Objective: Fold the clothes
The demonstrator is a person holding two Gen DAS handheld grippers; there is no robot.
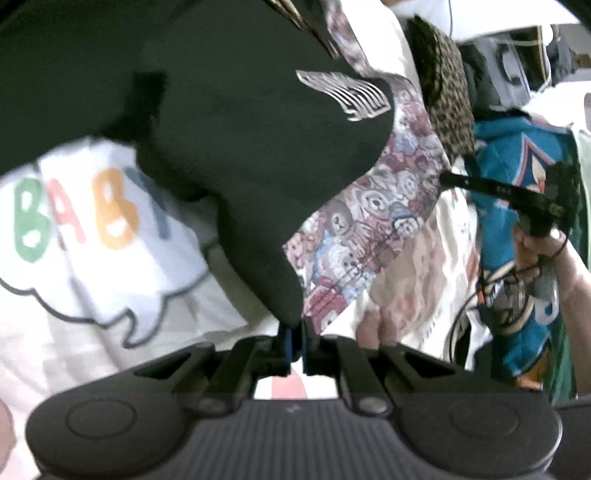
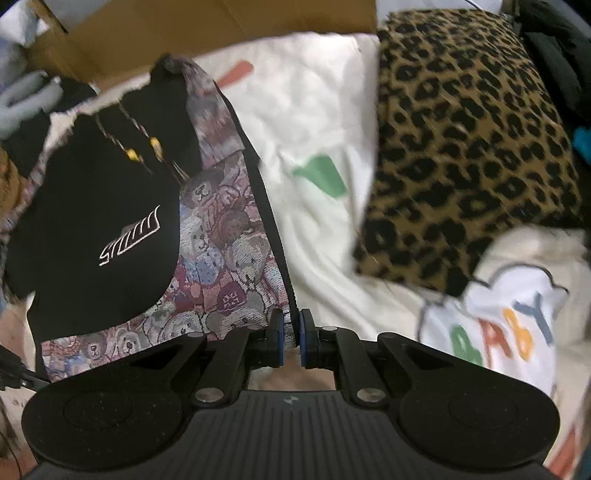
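A black garment (image 1: 221, 147) with a white embroidered logo hangs in front of the left wrist view, its teddy-bear print side (image 1: 369, 221) showing to the right. My left gripper (image 1: 297, 328) is shut on the garment's lower black edge. In the right wrist view the same black garment (image 2: 103, 221) and its bear print (image 2: 229, 258) hang at left. My right gripper (image 2: 291, 321) is shut on the garment's black-trimmed edge. The right gripper (image 1: 448, 178) also shows at the right of the left wrist view, held by a hand (image 1: 535, 251), its tip at the bear fabric's edge.
A white cloth printed "BABY" (image 1: 74, 221) (image 2: 509, 332) lies beneath. A leopard-print piece (image 2: 461, 147) (image 1: 447, 99) lies on white fabric (image 2: 314, 129). A teal jersey (image 1: 517, 166) is at the right, and a cardboard box (image 2: 184, 29) stands behind.
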